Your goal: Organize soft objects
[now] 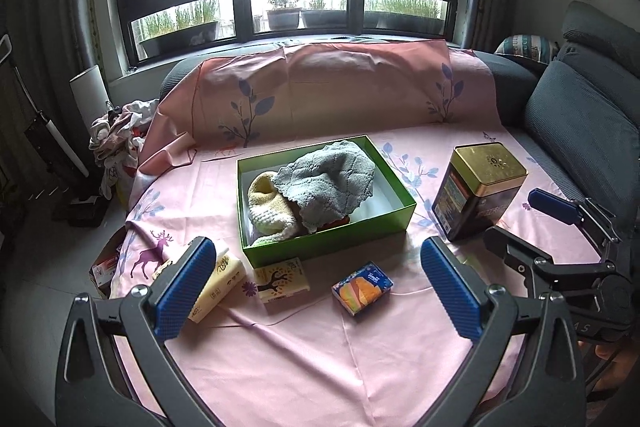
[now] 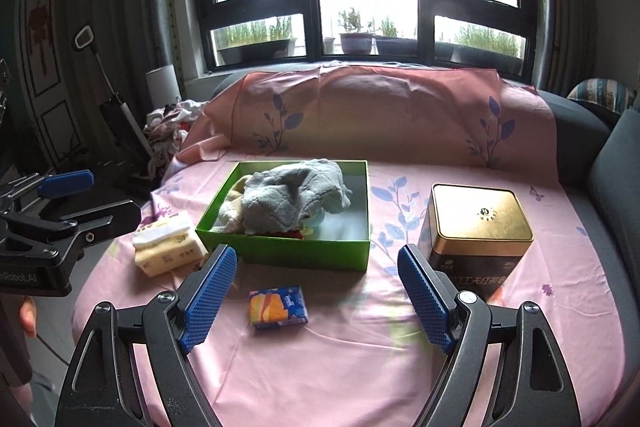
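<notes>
Left gripper (image 1: 320, 283) spread wide, ribbed blue pads (image 1: 186, 287) empty; right gripper (image 2: 318, 301) likewise agape, holding nothing. Between both, a small glossy tissue pack (image 2: 279, 307) lies flat. Beyond, the green box (image 1: 332, 243) holds a quilted grey towel (image 1: 332, 183) over yellow knitwear (image 1: 266, 205). Only the left view shows the tree-print pack (image 1: 282, 279).

Your left gripper (image 1: 316, 279) and right gripper (image 2: 316, 291) share black frames, silver screws and blue textured pads (image 1: 186, 285); bare skin shows behind.
</notes>
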The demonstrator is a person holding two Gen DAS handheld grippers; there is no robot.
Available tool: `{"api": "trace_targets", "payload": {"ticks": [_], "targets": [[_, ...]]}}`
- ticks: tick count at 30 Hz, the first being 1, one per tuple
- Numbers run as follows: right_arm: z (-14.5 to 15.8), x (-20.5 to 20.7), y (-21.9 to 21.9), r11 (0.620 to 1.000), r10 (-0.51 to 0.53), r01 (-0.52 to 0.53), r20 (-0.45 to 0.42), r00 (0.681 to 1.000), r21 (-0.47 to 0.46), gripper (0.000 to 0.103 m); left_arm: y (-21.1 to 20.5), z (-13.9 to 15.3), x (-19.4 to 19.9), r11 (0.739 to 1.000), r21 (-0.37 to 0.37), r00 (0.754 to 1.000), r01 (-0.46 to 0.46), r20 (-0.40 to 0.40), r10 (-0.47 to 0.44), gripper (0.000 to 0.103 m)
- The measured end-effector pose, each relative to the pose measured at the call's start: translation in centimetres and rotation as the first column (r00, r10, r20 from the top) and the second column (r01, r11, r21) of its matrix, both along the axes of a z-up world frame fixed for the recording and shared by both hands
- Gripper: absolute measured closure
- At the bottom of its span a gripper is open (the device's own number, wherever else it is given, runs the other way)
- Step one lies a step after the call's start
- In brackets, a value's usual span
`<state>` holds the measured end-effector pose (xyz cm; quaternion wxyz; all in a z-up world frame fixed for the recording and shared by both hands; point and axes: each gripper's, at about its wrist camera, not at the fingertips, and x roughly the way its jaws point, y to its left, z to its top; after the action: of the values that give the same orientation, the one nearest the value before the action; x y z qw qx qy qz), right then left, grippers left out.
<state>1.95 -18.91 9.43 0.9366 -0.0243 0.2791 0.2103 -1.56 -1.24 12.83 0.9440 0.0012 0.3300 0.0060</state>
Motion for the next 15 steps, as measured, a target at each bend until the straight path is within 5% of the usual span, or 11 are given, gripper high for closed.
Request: {"api": "trace_targets", "payload": {"ticks": [15], "targets": [[-0.5, -2.5, -0.6, 1.0, -0.005, 0.006, 0.049, 0.999, -0.03, 0.02, -1.4, -1.1, -1.8, 1.0, 0.016, 1.0, 0.009, 0.02, -0.009, 0.001]]}}
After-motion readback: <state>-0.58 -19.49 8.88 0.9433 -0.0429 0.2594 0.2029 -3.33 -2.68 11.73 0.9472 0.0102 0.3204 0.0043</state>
